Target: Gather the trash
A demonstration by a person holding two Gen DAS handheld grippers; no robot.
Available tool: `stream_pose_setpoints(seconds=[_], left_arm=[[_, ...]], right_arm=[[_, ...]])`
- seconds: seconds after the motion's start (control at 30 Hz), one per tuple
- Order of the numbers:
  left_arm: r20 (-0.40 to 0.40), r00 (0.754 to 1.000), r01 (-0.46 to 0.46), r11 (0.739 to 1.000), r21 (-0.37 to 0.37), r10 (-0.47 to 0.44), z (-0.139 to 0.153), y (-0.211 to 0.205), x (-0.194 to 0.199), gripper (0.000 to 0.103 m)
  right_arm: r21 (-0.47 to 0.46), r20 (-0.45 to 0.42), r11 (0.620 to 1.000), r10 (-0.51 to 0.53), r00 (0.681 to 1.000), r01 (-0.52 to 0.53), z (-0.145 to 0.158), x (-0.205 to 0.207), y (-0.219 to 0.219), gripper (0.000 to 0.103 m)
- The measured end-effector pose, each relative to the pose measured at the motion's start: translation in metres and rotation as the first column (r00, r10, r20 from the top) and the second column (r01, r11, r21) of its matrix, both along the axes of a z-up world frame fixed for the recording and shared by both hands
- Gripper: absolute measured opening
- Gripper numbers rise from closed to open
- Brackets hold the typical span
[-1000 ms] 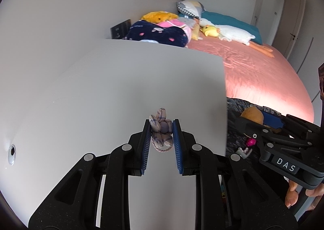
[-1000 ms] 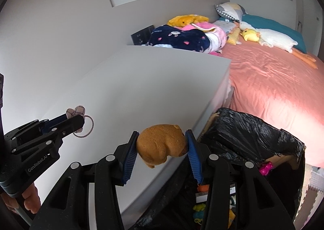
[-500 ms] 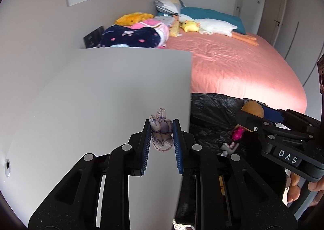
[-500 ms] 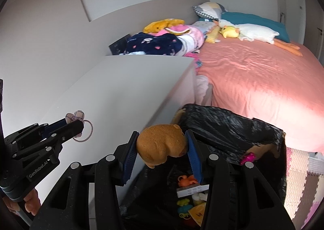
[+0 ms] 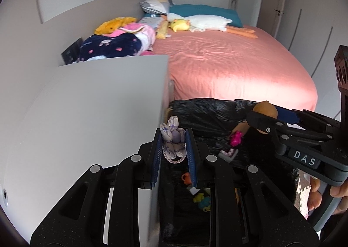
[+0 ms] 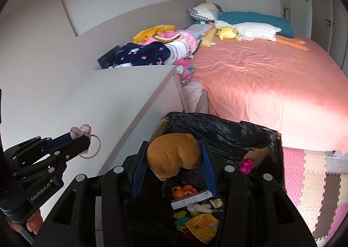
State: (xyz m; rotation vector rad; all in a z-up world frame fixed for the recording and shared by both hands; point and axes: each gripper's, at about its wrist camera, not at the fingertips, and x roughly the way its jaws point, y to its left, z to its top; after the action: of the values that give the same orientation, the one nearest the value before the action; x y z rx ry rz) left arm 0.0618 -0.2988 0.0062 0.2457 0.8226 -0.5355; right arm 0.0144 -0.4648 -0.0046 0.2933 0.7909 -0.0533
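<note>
So both grippers are loaded right now. The left gripper (image 5: 173, 142) is squeezed tight on a small plaid fabric hair tie (image 5: 173, 141), the kind with little cloth ears and a cord loop hanging off it. It sits right at the edge where the white surface (image 5: 87, 116) meets the black-lined trash bin (image 6: 219, 131), just over the bin's near-left corner. The right gripper (image 6: 174, 156) has its jaws partway open but clamped on a brown plush toy (image 6: 173, 155), directly above the bin's opening. Down inside the bin there's already stuff: an orange toy (image 6: 184, 190), a white box (image 6: 191, 200), a yellow wrapper (image 6: 203, 224), and a pink toy (image 6: 246, 165) against the bin's far wall. The bin stands between the surface and the pink bed (image 6: 261, 81).
</note>
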Motion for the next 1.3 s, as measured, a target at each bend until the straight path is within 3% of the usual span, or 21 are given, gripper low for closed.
stream_pose_setpoints(seconds=[0.43, 0.5, 0.53, 0.57, 0.6, 0.63, 1.3], left_arm=[[-0.036, 0.99, 0.136, 0.991, -0.013, -0.136, -0.005, -0.028, -0.016, 0.024], [-0.053, 0.985, 0.163, 0.987, -0.014, -0.163, -0.007, -0.028, -0.017, 0.037], [-0.055, 0.985, 0.165, 0.986, -0.01, -0.165, -0.009, -0.028, -0.017, 0.072], [-0.05, 0.987, 0.152, 0.988, -0.007, -0.152, -0.01, -0.027, -0.017, 0.096], [-0.041, 0.989, 0.142, 0.99, -0.013, -0.143, -0.009, -0.025, -0.017, 0.097], [-0.04, 0.989, 0.141, 0.99, -0.018, -0.142, -0.01, -0.022, -0.017, 0.097], [-0.004, 0.995, 0.102, 0.995, 0.001, -0.102, -0.016, -0.015, -0.015, 0.097]], right_arm=[[-0.02, 0.031, 0.994, -0.105, 0.994, 0.106, 0.013, -0.018, -0.042, 0.048], [-0.036, 0.036, 0.992, -0.118, 0.992, 0.119, 0.016, -0.018, -0.045, 0.049], [-0.049, 0.034, 0.992, -0.117, 0.993, 0.118, 0.017, -0.018, -0.045, 0.054], [-0.058, 0.04, 0.99, -0.123, 0.992, 0.125, 0.019, -0.019, -0.046, 0.071], [-0.067, 0.051, 0.988, -0.136, 0.989, 0.139, 0.021, -0.02, -0.046, 0.09], [-0.078, 0.069, 0.984, -0.154, 0.986, 0.159, 0.023, -0.022, -0.047, 0.092], [-0.063, 0.049, 0.986, -0.154, 0.987, 0.157, 0.015, -0.019, -0.049, 0.093]])
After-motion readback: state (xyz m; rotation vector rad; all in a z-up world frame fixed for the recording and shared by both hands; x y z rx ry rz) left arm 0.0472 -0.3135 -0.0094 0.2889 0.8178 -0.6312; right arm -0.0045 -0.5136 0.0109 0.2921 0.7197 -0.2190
